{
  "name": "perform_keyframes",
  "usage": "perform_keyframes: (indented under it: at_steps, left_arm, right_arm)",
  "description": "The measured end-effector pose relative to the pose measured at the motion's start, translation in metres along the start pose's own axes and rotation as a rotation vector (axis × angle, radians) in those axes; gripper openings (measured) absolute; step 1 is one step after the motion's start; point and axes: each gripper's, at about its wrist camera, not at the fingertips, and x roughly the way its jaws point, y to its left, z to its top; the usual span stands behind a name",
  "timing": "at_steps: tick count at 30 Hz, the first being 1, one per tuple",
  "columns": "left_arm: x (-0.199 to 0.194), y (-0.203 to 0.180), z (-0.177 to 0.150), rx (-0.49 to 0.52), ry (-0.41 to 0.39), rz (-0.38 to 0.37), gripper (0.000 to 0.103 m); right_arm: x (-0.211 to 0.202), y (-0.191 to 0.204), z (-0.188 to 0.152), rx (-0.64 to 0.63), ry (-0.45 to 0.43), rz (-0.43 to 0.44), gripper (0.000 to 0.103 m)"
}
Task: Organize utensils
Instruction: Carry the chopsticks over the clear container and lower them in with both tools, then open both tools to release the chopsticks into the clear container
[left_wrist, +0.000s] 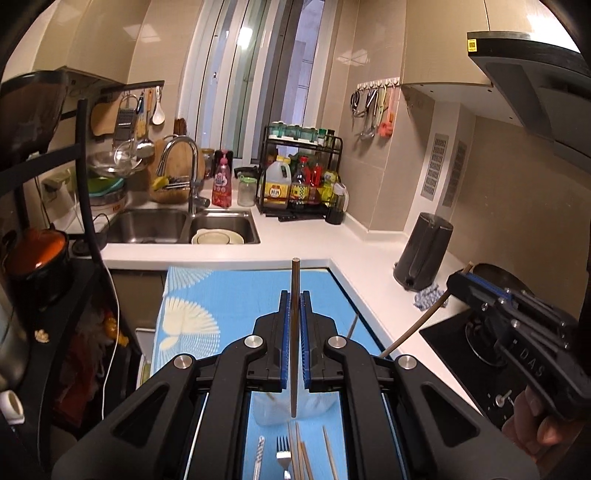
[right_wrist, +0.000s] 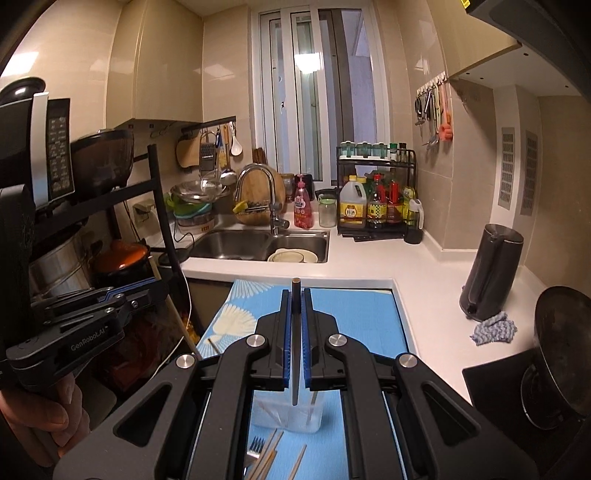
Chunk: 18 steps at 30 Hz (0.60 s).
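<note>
My left gripper (left_wrist: 294, 295) is shut on a brown chopstick (left_wrist: 294, 332) held upright above a clear plastic container (left_wrist: 295, 410) on the blue mat (left_wrist: 221, 295). My right gripper (right_wrist: 295, 295) is shut on a dark chopstick (right_wrist: 295, 350) above the same container (right_wrist: 286, 411), which holds thin sticks. A fork (left_wrist: 282, 452), a spoon handle (left_wrist: 258, 456) and several wooden chopsticks (left_wrist: 328, 456) lie on the mat in front. The right gripper also shows in the left wrist view (left_wrist: 460, 277), shut on its chopstick. The left gripper shows at the left of the right wrist view (right_wrist: 155, 284).
A sink (right_wrist: 258, 243) with a bowl sits behind the mat. A condiment rack (right_wrist: 376, 199) stands on the white counter (right_wrist: 424, 295). A dark kettle (right_wrist: 491, 273), a rag (right_wrist: 493, 328) and a black stove (left_wrist: 472, 354) lie right. A shelf with pots (right_wrist: 118, 262) stands left.
</note>
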Motion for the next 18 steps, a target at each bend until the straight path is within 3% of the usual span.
perform_keyframes:
  at_steps: [6, 18]
  left_arm:
    - [0.035, -0.002, 0.003, 0.036, -0.030, 0.046, 0.005]
    - [0.069, 0.007, -0.003, 0.025, -0.017, 0.014, 0.005]
  right_arm:
    - [0.042, -0.006, -0.011, 0.011, 0.034, 0.008, 0.005]
    - [0.095, -0.016, -0.049, 0.011, 0.124, -0.006, 0.005]
